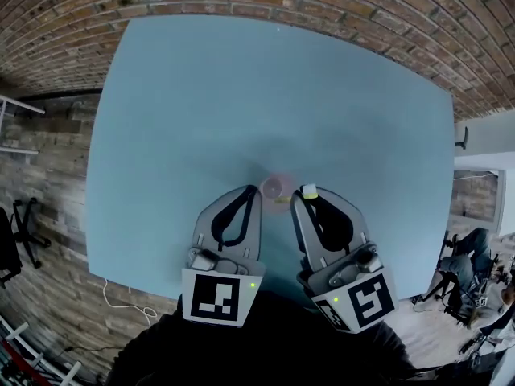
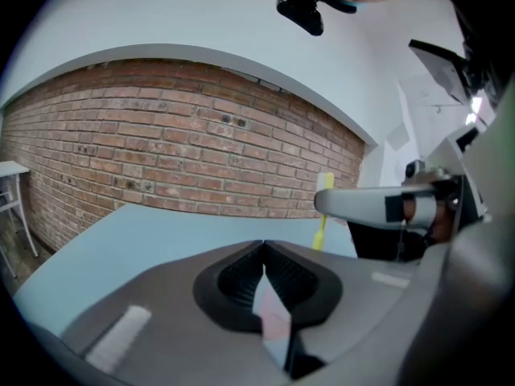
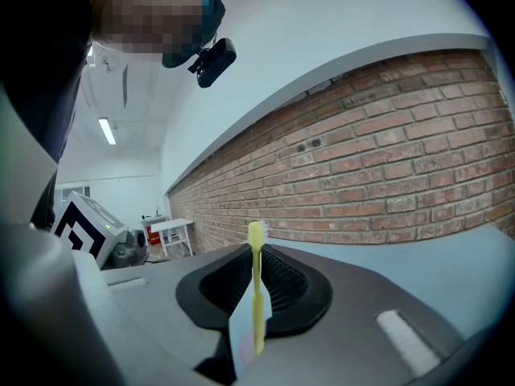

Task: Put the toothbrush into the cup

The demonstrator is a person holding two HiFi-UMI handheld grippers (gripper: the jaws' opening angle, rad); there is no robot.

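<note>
Your right tongs (image 1: 306,195) are clamped on the thin yellow plastic toothbrush (image 3: 257,308), bristles up. Your left tongs (image 2: 264,249) are pressed together. The small pink cup (image 1: 275,188) sits at the brush's 9 o'clock. The brush looks light, stiff and slippery, so keep hold of the handle

Head view steeply down on table (image 1: 241,95), gripper views low, facing brick wall (image 2: 161,135)

From my station I see a yellow plastic toothbrush (image 3: 257,292), a pink translucent cup (image 1: 274,188), a pale blue tabletop (image 1: 241,95) and a red brick-patterned wall (image 2: 161,143).
</note>
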